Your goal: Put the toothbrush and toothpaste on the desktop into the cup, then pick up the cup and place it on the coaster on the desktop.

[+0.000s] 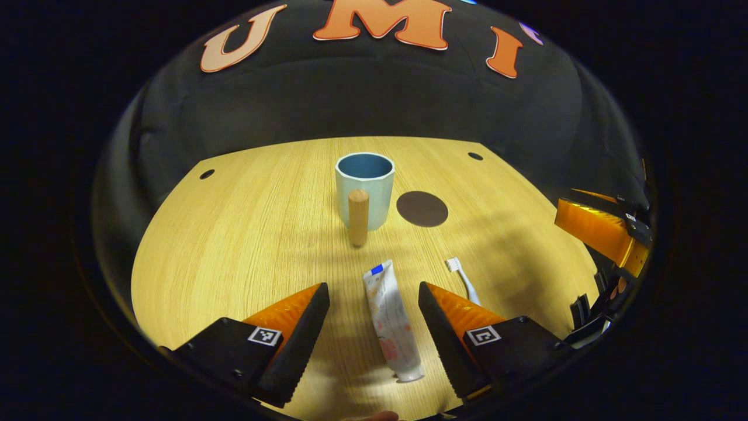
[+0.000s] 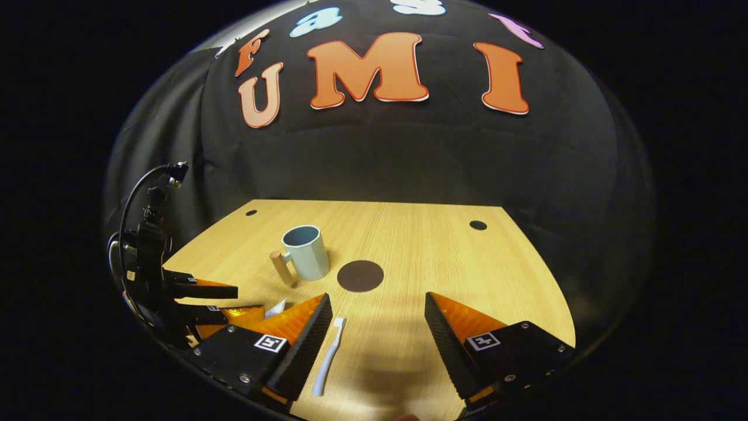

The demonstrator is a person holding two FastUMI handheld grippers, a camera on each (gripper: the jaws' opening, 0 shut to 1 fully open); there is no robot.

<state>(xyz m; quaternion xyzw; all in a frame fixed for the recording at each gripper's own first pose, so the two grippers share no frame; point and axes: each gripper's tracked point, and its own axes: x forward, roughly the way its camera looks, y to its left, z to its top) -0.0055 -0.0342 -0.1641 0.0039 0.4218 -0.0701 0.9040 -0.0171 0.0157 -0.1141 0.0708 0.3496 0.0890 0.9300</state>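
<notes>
- Wooden desktop (image 1: 234,245): toothpaste tube (image 1: 390,318) and toothbrush (image 2: 327,356) lie at lower centre, outside the empty cup (image 1: 365,196).
- Coaster (image 1: 422,209) bare; nothing done.
- Left gripper (image 1: 374,333) and right gripper (image 2: 377,345): fingers spread, empty.

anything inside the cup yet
The cup shows only bare blue inner wall near its rim; its bottom is hidden. The toothpaste and toothbrush lie on the desktop.
</notes>
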